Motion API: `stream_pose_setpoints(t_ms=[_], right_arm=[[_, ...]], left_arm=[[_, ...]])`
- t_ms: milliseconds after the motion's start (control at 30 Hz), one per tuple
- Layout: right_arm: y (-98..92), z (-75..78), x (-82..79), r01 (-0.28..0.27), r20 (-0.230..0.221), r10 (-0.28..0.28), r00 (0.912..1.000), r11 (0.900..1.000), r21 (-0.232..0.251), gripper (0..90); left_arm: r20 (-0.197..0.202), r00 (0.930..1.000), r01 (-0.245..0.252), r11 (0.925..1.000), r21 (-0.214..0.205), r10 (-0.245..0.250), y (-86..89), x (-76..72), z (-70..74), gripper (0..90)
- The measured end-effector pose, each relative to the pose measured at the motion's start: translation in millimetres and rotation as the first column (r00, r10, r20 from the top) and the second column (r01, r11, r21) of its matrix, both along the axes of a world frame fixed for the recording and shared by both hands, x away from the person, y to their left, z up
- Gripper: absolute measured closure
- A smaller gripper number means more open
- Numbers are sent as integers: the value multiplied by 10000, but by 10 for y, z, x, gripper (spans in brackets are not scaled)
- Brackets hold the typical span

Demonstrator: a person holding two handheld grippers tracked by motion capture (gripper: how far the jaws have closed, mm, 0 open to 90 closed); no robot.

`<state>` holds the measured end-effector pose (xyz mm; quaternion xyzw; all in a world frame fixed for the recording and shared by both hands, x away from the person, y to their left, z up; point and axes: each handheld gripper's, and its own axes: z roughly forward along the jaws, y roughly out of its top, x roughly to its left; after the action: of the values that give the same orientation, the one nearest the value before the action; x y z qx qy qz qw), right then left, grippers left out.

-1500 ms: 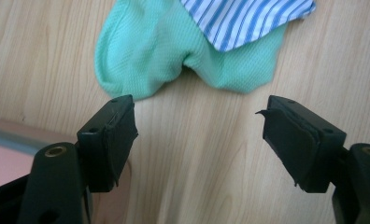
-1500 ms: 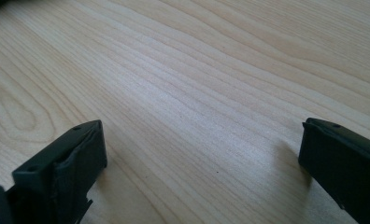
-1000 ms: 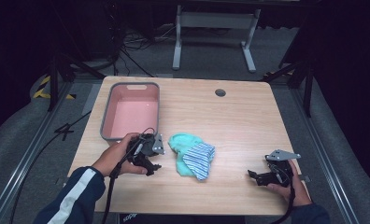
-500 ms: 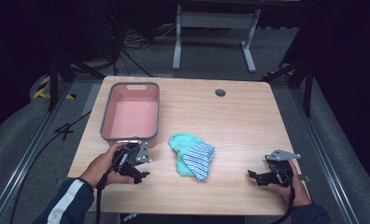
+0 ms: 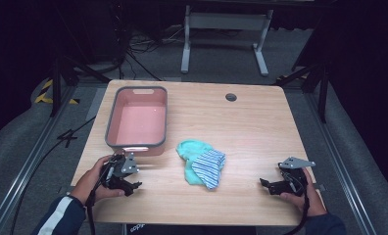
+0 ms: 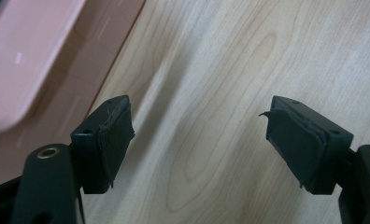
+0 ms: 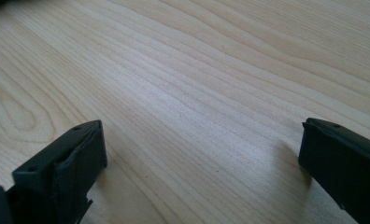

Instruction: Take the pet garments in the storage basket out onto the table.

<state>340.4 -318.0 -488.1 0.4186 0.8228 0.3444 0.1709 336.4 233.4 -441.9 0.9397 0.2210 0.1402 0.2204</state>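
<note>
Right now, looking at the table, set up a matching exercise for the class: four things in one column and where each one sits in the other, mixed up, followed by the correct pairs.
Things:
1. pink tub
2. socks
3. left gripper
4. right gripper

Places:
A. near the table's front right corner, open over bare wood
B. middle of the table, a striped one lying on a teal one
C. left side of the table, toward the back
D. just in front of the tub, open and holding nothing

Pairs: 1-C, 2-B, 3-D, 4-A
</note>
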Motion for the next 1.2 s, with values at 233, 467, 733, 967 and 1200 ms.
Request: stream_pose_setpoints(t_ms=[233, 467, 733, 967, 1200], right_arm=[[-1, 0, 0, -4, 5, 4, 10000, 10000, -10, 11], [-1, 0, 1, -6, 11, 6, 10000, 10000, -12, 12], [-2, 0, 4, -42, 1, 42, 10000, 10000, 1, 11], [-2, 0, 4, -50, 6, 50, 10000, 10000, 4, 11], [-2, 0, 4, -72, 6, 72, 10000, 10000, 2, 12]], left_arm=[[45, 9986, -525, 9965, -654, 529, 262, 20, -90, 221], [-81, 9962, -868, 9858, -1437, 865, 487, 5, -214, 212], [-600, 9925, -1184, 9573, -2638, 1063, 693, -1, -348, 201], [-302, 9876, -1556, 9366, -3139, 1539, 716, -69, -407, 169], [-327, 9863, -1639, 9390, -3023, 1616, 713, -68, -401, 151]])
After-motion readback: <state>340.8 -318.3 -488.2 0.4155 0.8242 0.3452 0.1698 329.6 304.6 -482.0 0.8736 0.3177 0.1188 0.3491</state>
